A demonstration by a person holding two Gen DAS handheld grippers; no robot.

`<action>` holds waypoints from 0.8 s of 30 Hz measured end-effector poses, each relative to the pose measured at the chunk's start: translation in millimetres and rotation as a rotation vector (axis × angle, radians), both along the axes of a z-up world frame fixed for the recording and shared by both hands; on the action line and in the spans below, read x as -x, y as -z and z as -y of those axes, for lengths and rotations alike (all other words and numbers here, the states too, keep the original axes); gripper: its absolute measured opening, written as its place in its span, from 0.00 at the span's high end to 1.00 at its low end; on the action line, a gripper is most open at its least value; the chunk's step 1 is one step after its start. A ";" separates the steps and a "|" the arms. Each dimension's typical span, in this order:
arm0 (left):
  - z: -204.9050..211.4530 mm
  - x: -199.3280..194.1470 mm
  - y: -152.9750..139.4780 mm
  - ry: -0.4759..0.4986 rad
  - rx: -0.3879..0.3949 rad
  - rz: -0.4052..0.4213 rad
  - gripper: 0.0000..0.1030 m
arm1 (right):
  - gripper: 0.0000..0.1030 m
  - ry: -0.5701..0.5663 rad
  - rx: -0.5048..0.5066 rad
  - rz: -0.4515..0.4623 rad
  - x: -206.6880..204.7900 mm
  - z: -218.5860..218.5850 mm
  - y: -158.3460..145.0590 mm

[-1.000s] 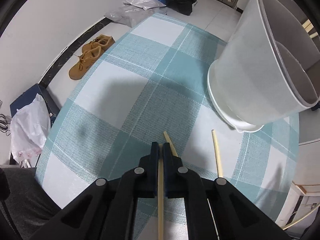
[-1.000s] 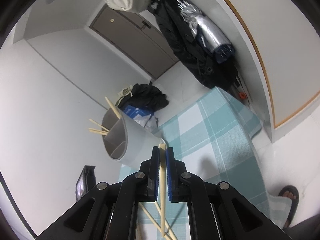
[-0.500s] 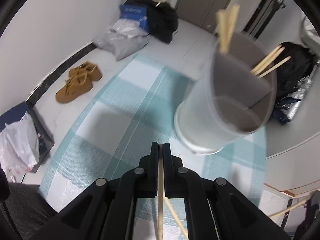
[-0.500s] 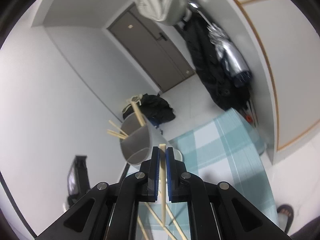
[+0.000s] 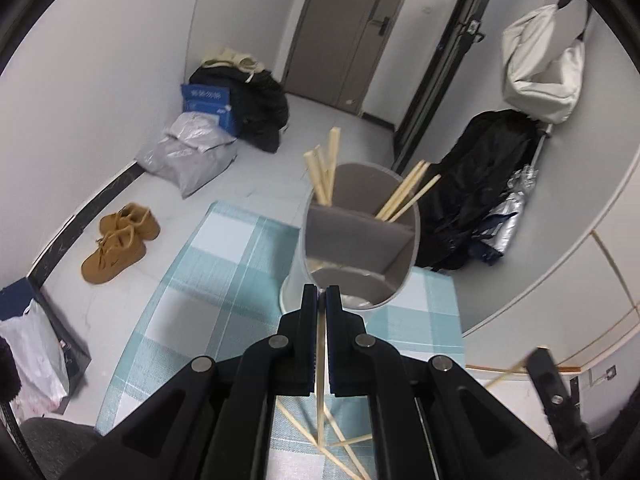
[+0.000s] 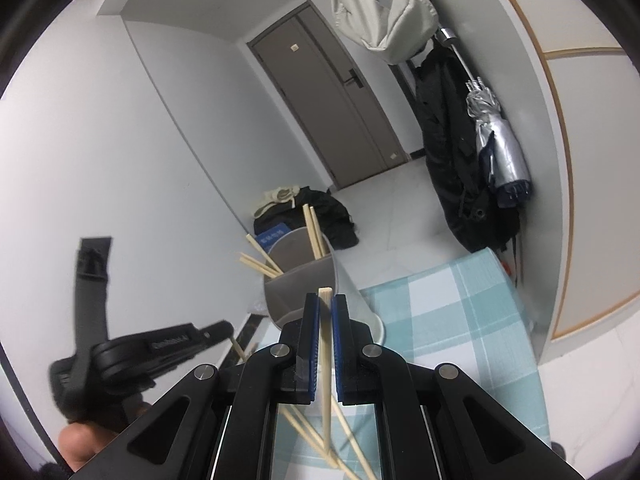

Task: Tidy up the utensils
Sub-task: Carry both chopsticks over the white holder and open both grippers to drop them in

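Both tools, left (image 5: 322, 294) and right (image 6: 326, 302), are clamped on upright chopsticks (image 5: 320, 360), with the holder (image 5: 360, 248) just beyond at 12 o'clock, nearer the left.

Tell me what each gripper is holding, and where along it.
Each holds one chopstick. The left gripper clamps its chopstick near the upper end; the right gripper grips its chopstick just below the top tip.

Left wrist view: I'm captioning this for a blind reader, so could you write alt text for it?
The left gripper, shut on a single wooden chopstick, points at a gray divided utensil holder that stands on a teal checked tablecloth and already has chopsticks in its two far compartments. More loose chopsticks lie crossed on the cloth below the gripper.
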State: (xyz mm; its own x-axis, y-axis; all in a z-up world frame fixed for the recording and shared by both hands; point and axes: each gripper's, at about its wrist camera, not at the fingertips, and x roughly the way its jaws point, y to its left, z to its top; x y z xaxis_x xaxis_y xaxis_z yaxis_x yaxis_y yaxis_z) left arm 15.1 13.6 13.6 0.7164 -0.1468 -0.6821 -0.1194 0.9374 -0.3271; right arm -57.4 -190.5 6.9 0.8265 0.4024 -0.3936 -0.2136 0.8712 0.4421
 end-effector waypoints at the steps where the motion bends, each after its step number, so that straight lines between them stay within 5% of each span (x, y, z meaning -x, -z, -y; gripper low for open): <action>1: -0.7 1.5 -2.8 0.007 0.005 0.011 1.00 | 0.95 -0.003 0.006 -0.001 0.2 -2.4 -0.9; 17: 4.9 5.2 -37.2 0.109 -0.045 0.060 1.00 | 0.95 -0.044 0.128 0.031 -19.6 -30.1 -31.4; 24: 3.4 0.4 -79.0 0.148 -0.028 0.086 1.00 | 0.95 -0.063 0.150 0.054 -35.3 -36.5 -60.7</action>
State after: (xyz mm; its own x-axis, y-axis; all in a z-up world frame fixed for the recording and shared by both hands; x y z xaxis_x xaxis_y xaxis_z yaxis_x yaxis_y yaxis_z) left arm 14.7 10.3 92.6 0.7441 -0.2366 -0.6247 0.0480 0.9517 -0.3033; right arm -22.1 -154.0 67.5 0.8232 0.3938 -0.4088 -0.2896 0.9108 0.2943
